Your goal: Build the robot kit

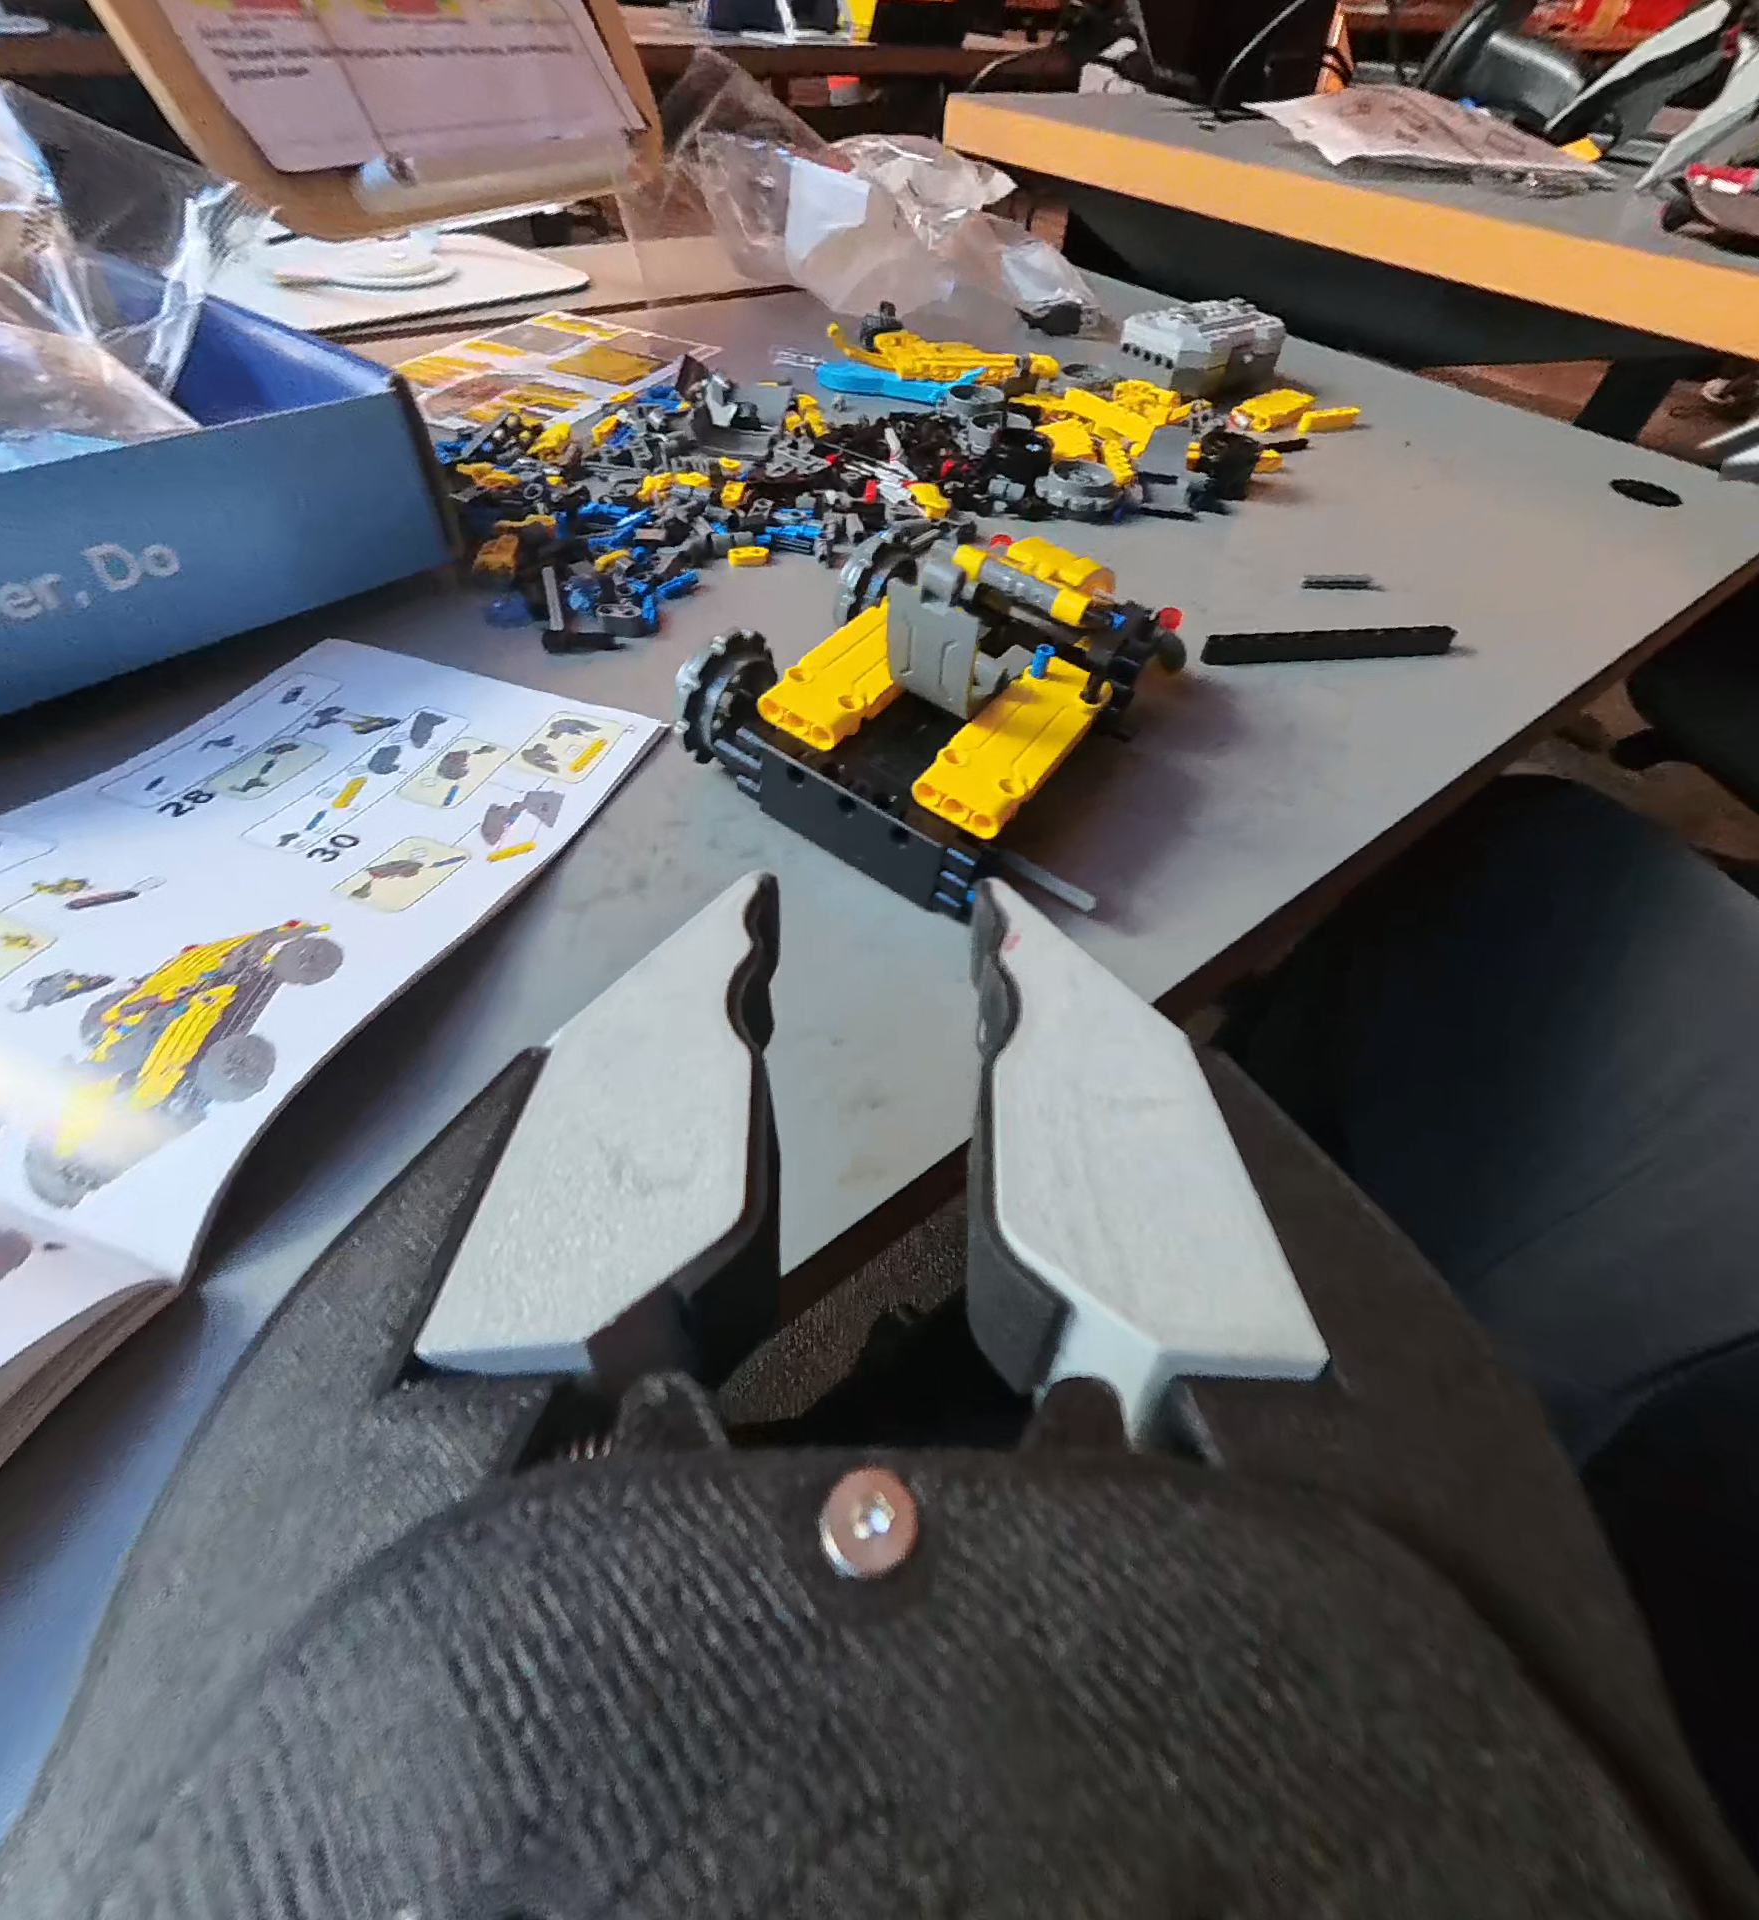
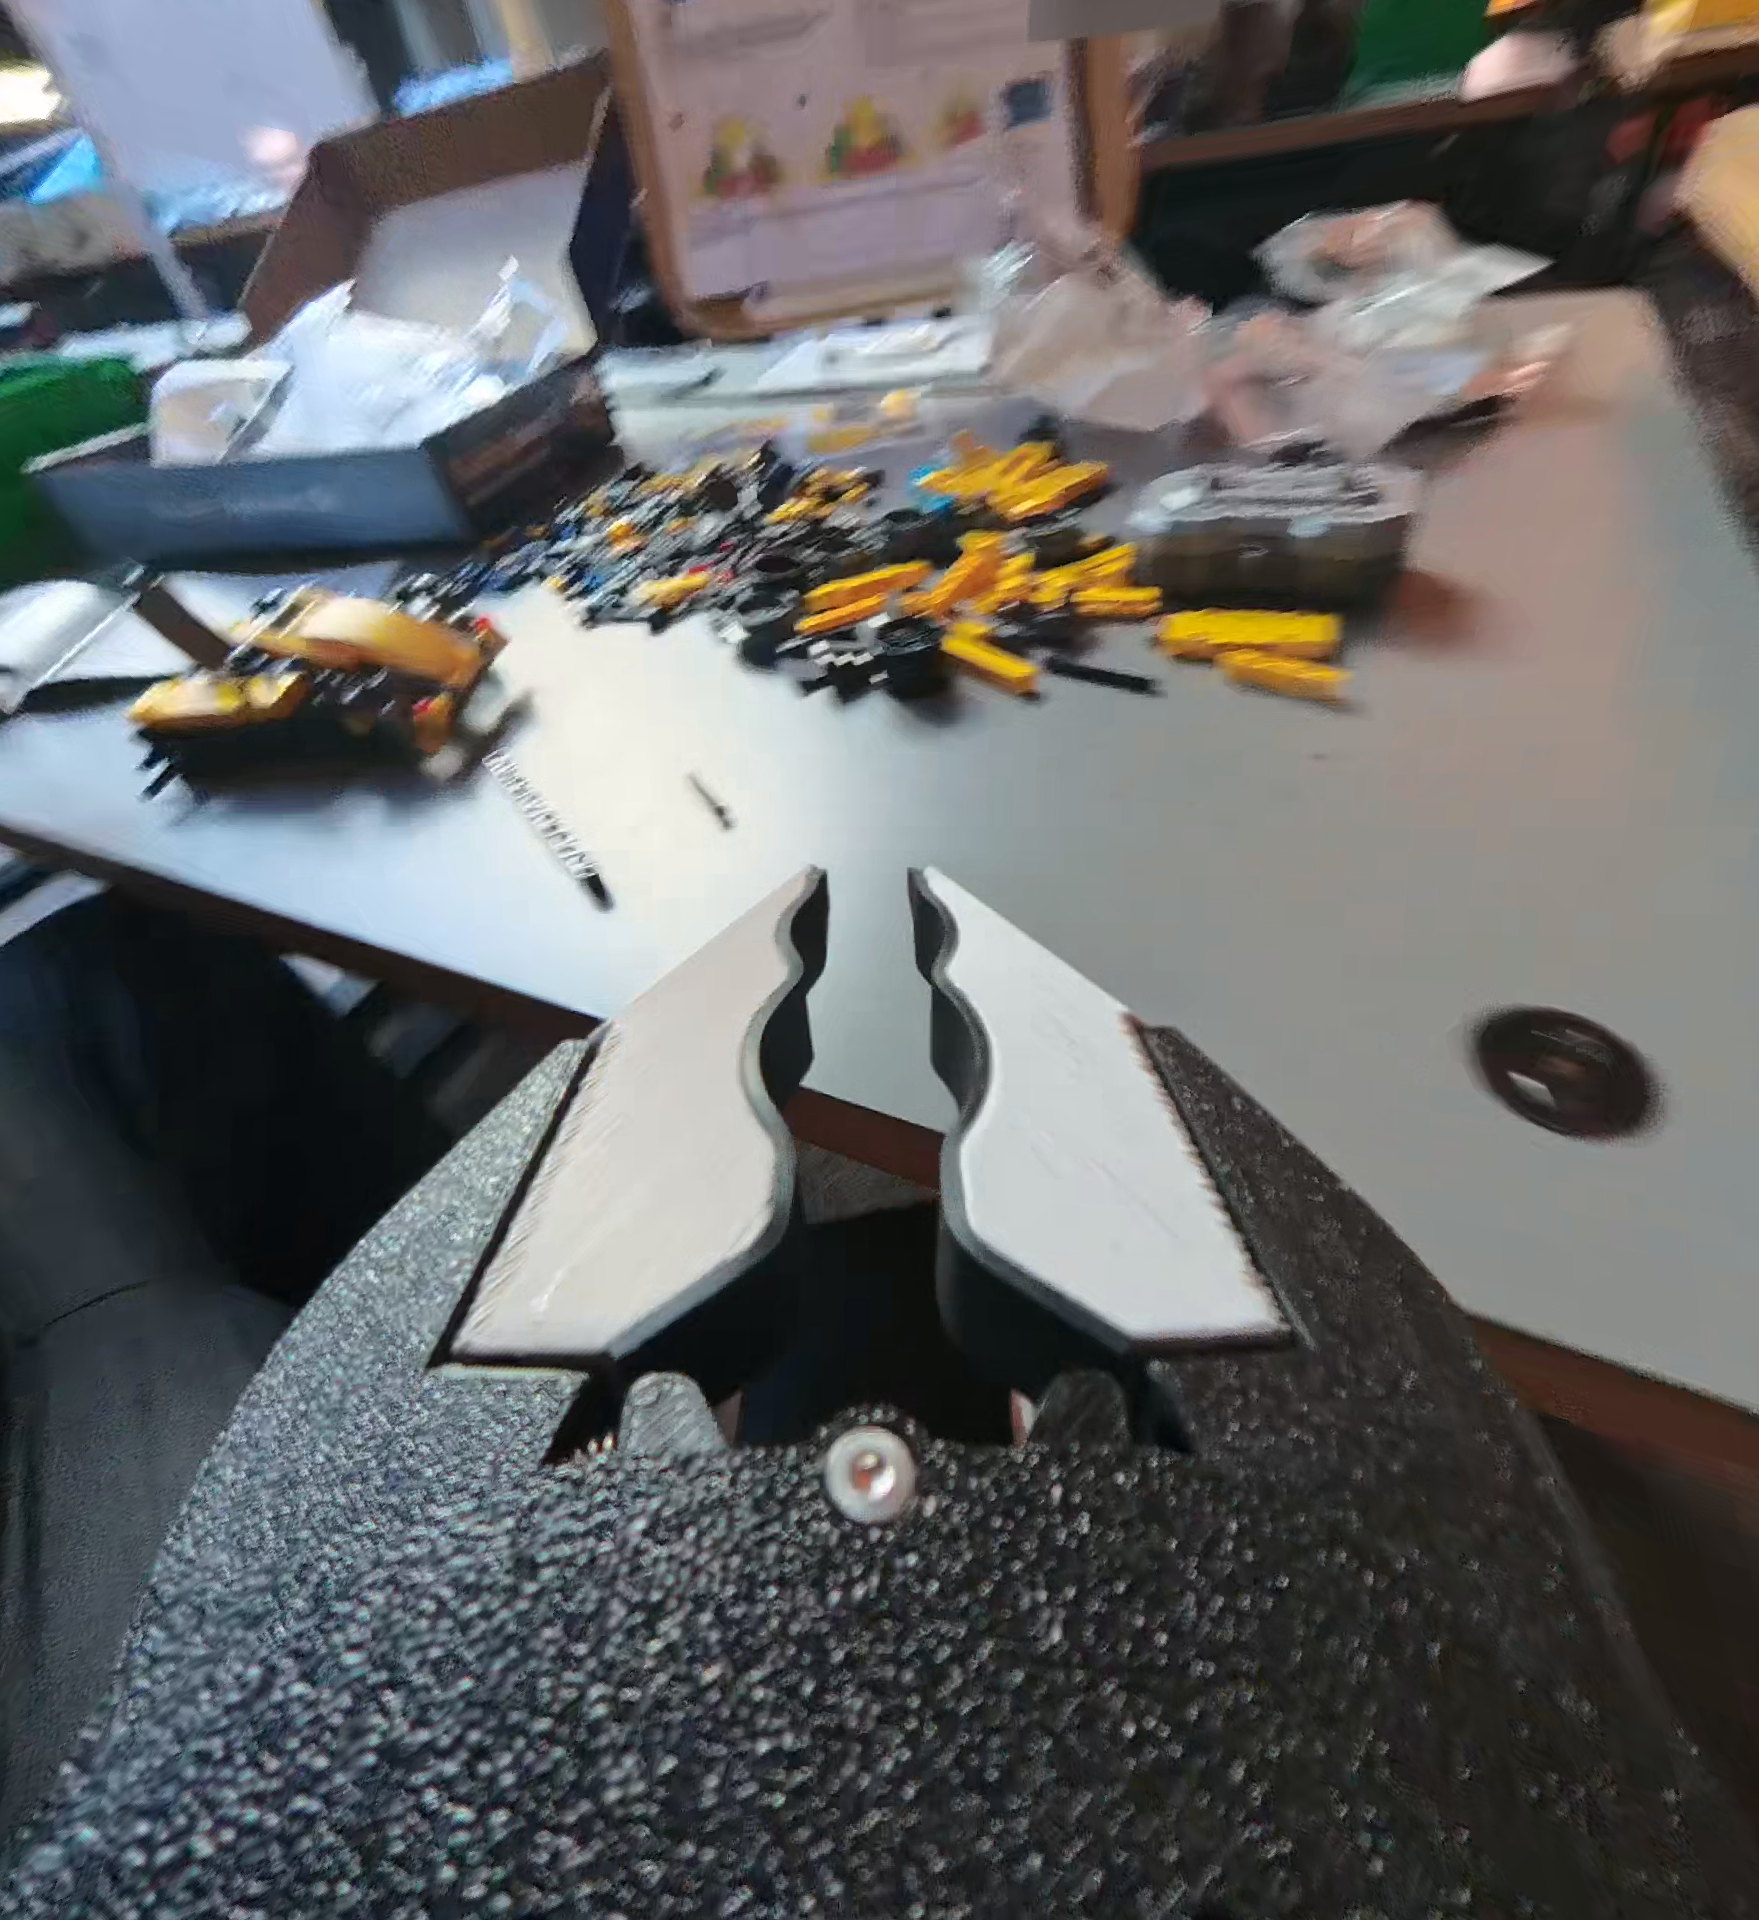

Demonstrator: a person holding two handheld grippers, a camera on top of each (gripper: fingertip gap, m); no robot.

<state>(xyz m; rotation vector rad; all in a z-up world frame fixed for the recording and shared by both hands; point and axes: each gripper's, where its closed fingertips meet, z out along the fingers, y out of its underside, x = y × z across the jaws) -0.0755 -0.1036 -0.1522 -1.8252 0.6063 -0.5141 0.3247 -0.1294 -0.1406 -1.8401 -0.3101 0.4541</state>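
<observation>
Fingers of my left gripper [image 1: 873,902], grey wedges with wavy black pads, stand apart and empty; a glossy booklet [image 1: 231,914] lies to their left, a blocky yellow-and-black model [image 1: 916,707] just ahead. My right gripper [image 2: 864,894] gapes narrowly, empty, over smooth tabletop [image 2: 1270,935], a studded black beam [image 2: 548,826] ahead-left.

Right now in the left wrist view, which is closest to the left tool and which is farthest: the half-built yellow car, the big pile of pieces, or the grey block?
1. Half-built yellow car: just ahead of the left tool, near the table's front edge.
2. Pile of loose pieces: farther back, mid-table.
3. Grey block: farthest, behind the pile to the right.
</observation>
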